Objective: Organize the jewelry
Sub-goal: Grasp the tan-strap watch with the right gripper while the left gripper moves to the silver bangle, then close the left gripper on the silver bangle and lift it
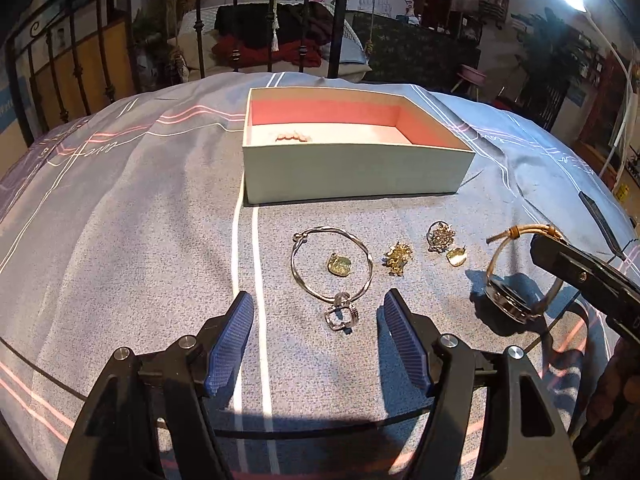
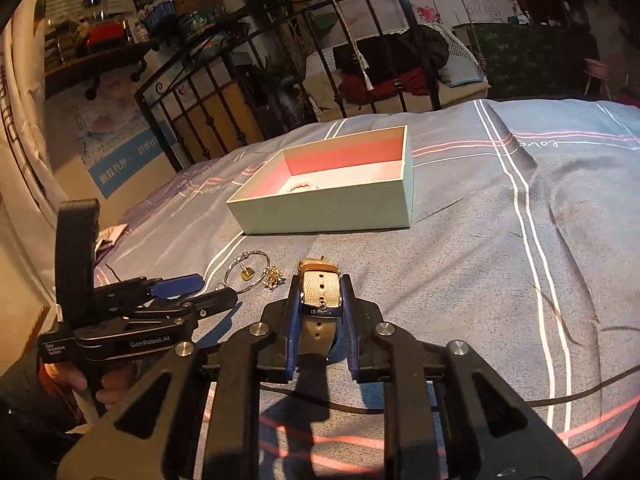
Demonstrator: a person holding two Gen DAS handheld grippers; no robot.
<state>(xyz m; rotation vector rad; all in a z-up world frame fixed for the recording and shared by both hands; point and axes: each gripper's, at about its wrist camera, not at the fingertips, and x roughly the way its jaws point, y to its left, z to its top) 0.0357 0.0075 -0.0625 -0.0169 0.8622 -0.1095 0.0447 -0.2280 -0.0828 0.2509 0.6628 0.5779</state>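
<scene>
Right gripper (image 2: pixel 320 312) clamped on watch (image 2: pixel 320 300), just above the bed (image 2: pixel 480 280). Box (image 2: pixel 340 208) lies straight ahead, beyond it. Left gripper (image 1: pixel 318 332) spread apart, nearest the ring (image 1: pixel 341 317) and bangle (image 1: pixel 332 264).

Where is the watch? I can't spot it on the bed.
The watch sits between the right tool's fingers, just above the bedspread, right of the earrings in the left wrist view.
</scene>
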